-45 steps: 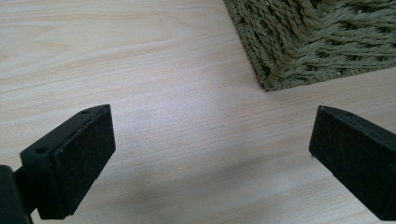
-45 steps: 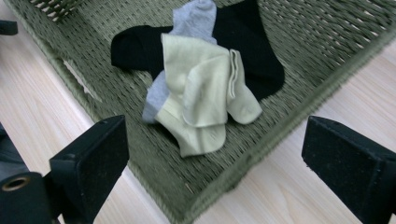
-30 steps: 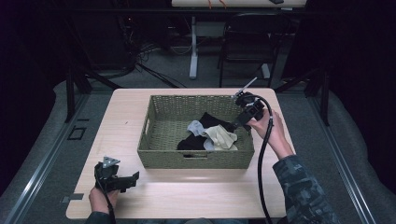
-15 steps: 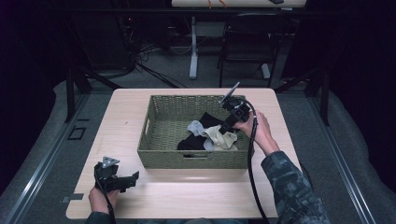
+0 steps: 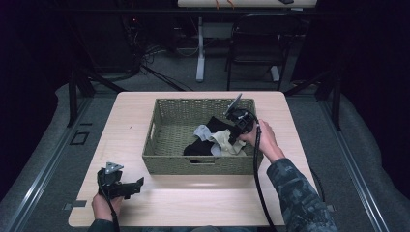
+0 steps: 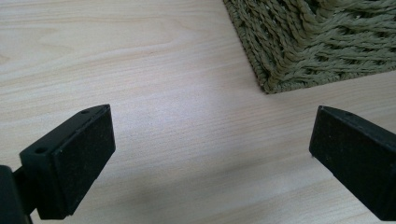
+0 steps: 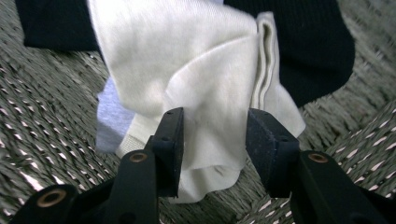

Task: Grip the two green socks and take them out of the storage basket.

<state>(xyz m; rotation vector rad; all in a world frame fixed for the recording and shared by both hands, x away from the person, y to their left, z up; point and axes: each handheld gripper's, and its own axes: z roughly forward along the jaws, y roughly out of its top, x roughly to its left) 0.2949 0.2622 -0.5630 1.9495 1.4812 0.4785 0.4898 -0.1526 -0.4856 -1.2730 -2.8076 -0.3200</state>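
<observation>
Cream sock (image 7: 205,84) is lying between right gripper (image 7: 212,140) jaws, partly open, in basket (image 5: 169,159); left gripper (image 6: 210,144) is gaping wide over table (image 6: 140,70).

Woven olive-green basket (image 5: 169,145) sits centre of the high view, rectangular, upright, open top. Inside, toward its right half, a small heap of clothes: cream sock (image 7: 205,84) crumpled on top, black garment (image 7: 299,51) under & behind it, pale grey-blue piece (image 7: 109,116) poking out lower left in the right gripper view.
</observation>
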